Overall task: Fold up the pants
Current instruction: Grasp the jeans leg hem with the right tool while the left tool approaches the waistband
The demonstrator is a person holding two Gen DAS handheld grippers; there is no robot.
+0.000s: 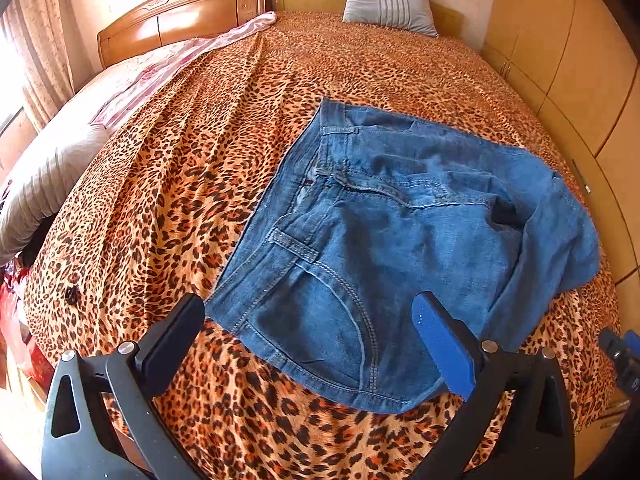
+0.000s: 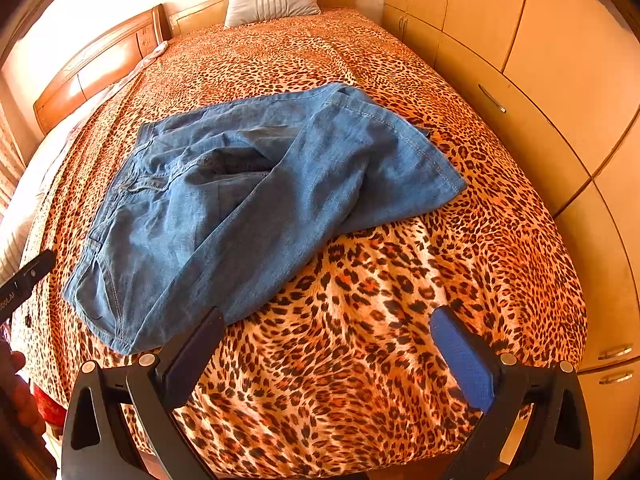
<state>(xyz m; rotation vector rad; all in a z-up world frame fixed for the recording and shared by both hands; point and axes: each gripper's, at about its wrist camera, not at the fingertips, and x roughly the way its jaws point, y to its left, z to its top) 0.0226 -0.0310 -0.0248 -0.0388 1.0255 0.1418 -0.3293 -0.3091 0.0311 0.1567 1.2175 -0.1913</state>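
Observation:
Blue denim pants (image 1: 392, 232) lie on a leopard-print bed (image 1: 200, 160), waistband to the left, legs folded back over the seat in a loose bundle. My left gripper (image 1: 308, 308) is open and empty, hovering just above the near waist corner. In the right wrist view the pants (image 2: 248, 200) lie left of centre with a leg hem (image 2: 420, 160) pointing right. My right gripper (image 2: 326, 320) is open and empty above bare bedspread (image 2: 360, 360), near the pants' front edge. The left gripper's tip (image 2: 28, 276) shows at the left edge.
A grey striped pillow (image 1: 390, 4) lies at the bed's head by a wooden headboard (image 1: 188, 16). A pink quilt (image 1: 132, 80) and grey pillow (image 1: 52, 176) lie along the left side. Wooden wardrobe doors (image 2: 540, 80) run close along the right.

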